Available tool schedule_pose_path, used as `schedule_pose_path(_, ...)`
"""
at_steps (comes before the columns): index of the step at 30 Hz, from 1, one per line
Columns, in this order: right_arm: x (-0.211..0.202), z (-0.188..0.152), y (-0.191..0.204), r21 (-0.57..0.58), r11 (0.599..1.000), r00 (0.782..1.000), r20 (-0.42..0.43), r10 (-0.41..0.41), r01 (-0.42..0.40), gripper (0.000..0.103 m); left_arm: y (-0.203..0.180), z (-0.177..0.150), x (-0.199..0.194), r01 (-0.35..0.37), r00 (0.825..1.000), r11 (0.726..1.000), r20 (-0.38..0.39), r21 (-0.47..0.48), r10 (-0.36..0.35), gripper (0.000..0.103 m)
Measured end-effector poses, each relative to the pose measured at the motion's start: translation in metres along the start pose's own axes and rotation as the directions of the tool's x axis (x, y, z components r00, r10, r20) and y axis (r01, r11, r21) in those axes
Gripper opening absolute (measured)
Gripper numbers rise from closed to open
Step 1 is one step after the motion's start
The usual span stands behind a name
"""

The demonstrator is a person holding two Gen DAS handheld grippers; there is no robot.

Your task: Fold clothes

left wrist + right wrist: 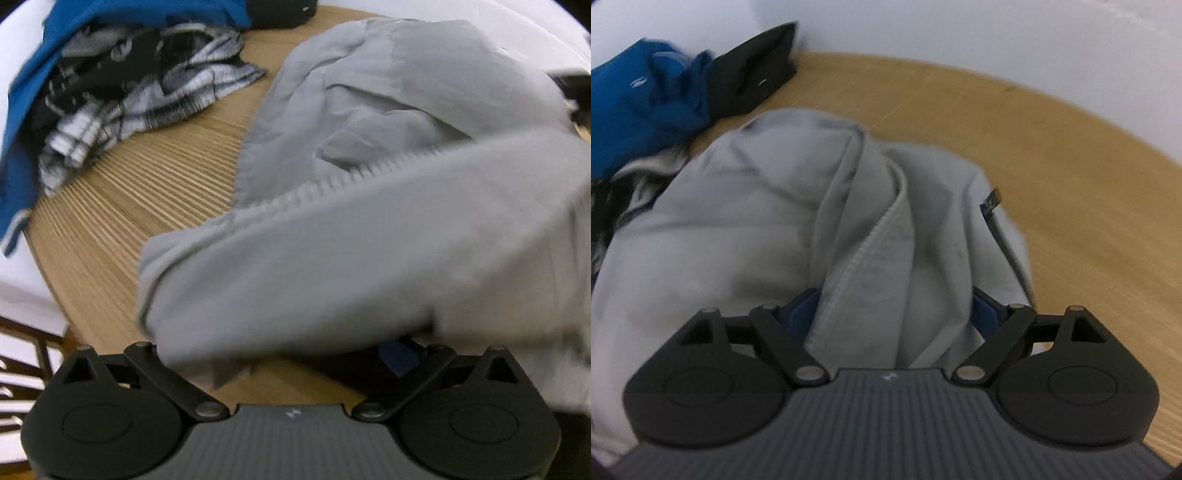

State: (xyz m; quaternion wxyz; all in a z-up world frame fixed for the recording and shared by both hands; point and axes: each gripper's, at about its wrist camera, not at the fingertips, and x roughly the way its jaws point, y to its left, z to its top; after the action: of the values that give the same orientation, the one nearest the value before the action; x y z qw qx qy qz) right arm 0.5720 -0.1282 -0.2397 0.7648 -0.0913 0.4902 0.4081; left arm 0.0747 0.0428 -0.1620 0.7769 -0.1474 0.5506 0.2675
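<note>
A light grey sweatshirt [369,229] lies bunched on the round wooden table [147,192]. A thick fold of it with a ribbed hem drapes over my left gripper [295,347] and hides the fingertips; only one blue pad [400,356] shows, so I cannot tell how the jaws stand. In the right wrist view the same grey sweatshirt [775,221] fills the middle. My right gripper [892,306] has a stitched fold of it between its blue pads [801,308], which sit wide apart around the cloth.
A pile of other clothes lies at the far left: a blue garment [33,110], also in the right wrist view [646,107], and a black-and-white plaid one [147,96]. A black object [757,74] stands by the white wall. Bare wood [1071,206] lies to the right.
</note>
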Motion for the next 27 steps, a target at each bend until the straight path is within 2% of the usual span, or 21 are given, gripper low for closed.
schedule_pose_path(1,-0.005,-0.005,-0.001,-0.012,1.000,1.000,0.001,0.022,-0.022,0.069,-0.001,0.002,0.005,0.008,1.000,1.000,-0.006,-0.021,-0.008,0.103)
schedule_pose_path(2,-0.010,-0.010,-0.002,-0.025,0.999,0.999,0.002,0.044,-0.044,0.062,-0.002,0.007,0.007,0.003,1.000,1.000,0.000,-0.029,-0.003,0.103)
schedule_pose_path(4,-0.031,-0.026,-0.010,-0.071,0.996,0.998,0.001,0.061,-0.061,0.035,-0.004,0.020,0.014,-0.008,1.000,1.000,0.020,-0.030,0.008,0.103)
schedule_pose_path(6,-0.061,-0.050,-0.018,-0.063,0.996,0.998,0.021,0.059,-0.058,0.026,-0.007,0.032,0.014,-0.005,0.998,1.000,0.057,-0.017,0.006,0.102)
schedule_pose_path(9,-0.103,-0.079,-0.025,0.082,0.991,0.990,0.106,0.097,-0.106,0.019,-0.014,0.059,0.018,0.006,0.995,0.999,0.103,0.036,-0.010,0.098)
schedule_pose_path(13,-0.176,-0.131,-0.044,0.294,0.937,0.958,0.266,0.110,-0.190,0.017,-0.045,0.104,0.018,0.048,0.983,0.986,0.169,0.160,-0.075,0.095)
schedule_pose_path(15,-0.220,-0.166,-0.047,0.393,0.894,0.934,0.352,0.067,-0.213,0.016,-0.069,0.127,0.009,0.054,0.965,0.972,0.237,0.231,-0.110,0.094)
schedule_pose_path(17,-0.256,-0.199,-0.042,0.464,0.862,0.914,0.405,-0.001,-0.204,0.016,-0.097,0.143,-0.006,0.042,0.940,0.955,0.312,0.293,-0.137,0.094)
schedule_pose_path(19,-0.280,-0.225,-0.030,0.494,0.859,0.914,0.396,-0.085,-0.134,0.017,-0.115,0.144,-0.020,0.067,0.928,0.934,0.321,0.351,-0.187,0.093)
schedule_pose_path(20,-0.286,-0.234,-0.024,0.501,0.863,0.921,0.365,-0.135,-0.072,0.018,-0.123,0.143,-0.027,0.079,0.922,0.922,0.324,0.379,-0.212,0.093)
schedule_pose_path(22,-0.286,-0.244,-0.006,0.510,0.856,0.924,0.284,-0.256,0.081,0.027,-0.141,0.143,-0.041,0.101,0.908,0.895,0.326,0.435,-0.261,0.093)
schedule_pose_path(23,-0.290,-0.246,-0.002,0.517,0.841,0.911,0.252,-0.327,0.159,0.030,-0.141,0.135,-0.046,0.134,0.910,0.881,0.295,0.453,-0.291,0.094)
schedule_pose_path(25,-0.301,-0.246,0.004,0.533,0.806,0.863,0.248,-0.439,0.257,0.037,-0.136,0.114,-0.052,0.201,0.911,0.854,0.228,0.479,-0.342,0.094)
schedule_pose_path(27,-0.316,-0.240,0.009,0.549,0.784,0.824,0.273,-0.497,0.291,0.047,-0.123,0.085,-0.055,0.259,0.917,0.835,0.149,0.485,-0.371,0.095)
